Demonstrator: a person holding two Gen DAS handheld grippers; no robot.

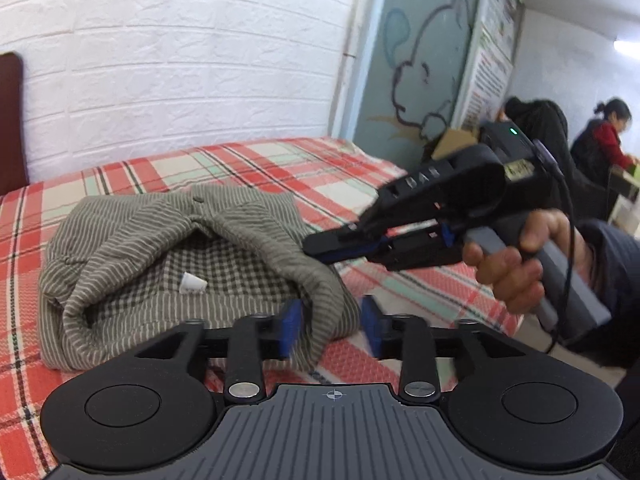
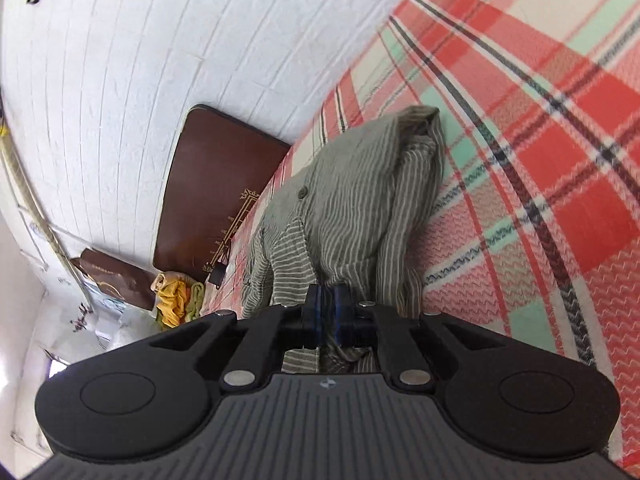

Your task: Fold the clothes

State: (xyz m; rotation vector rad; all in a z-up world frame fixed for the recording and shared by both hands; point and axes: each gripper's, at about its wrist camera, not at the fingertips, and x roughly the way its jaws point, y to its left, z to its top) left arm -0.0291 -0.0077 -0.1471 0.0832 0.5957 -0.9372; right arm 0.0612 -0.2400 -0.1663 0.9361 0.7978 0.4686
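An olive striped garment [image 1: 160, 248] with a checked lining and a white tag [image 1: 192, 283] lies bunched on a red plaid bed cover [image 1: 280, 168]. My left gripper [image 1: 330, 330] is open, and the garment's near right fold lies between its blue pads. A hand [image 1: 508, 264] holds my right gripper [image 1: 316, 246] at the garment's right edge. In the right wrist view the right gripper [image 2: 328, 314] is shut on a pinch of the striped garment [image 2: 344, 200], which stretches away from it across the bed cover [image 2: 540, 160].
A white brick wall runs behind the bed, with a brown headboard [image 2: 208, 184] at its end. Yellow and green clothes [image 2: 176, 300] are piled beside the headboard. The bed's edge drops off at the right, where two people [image 1: 604, 140] sit in the background.
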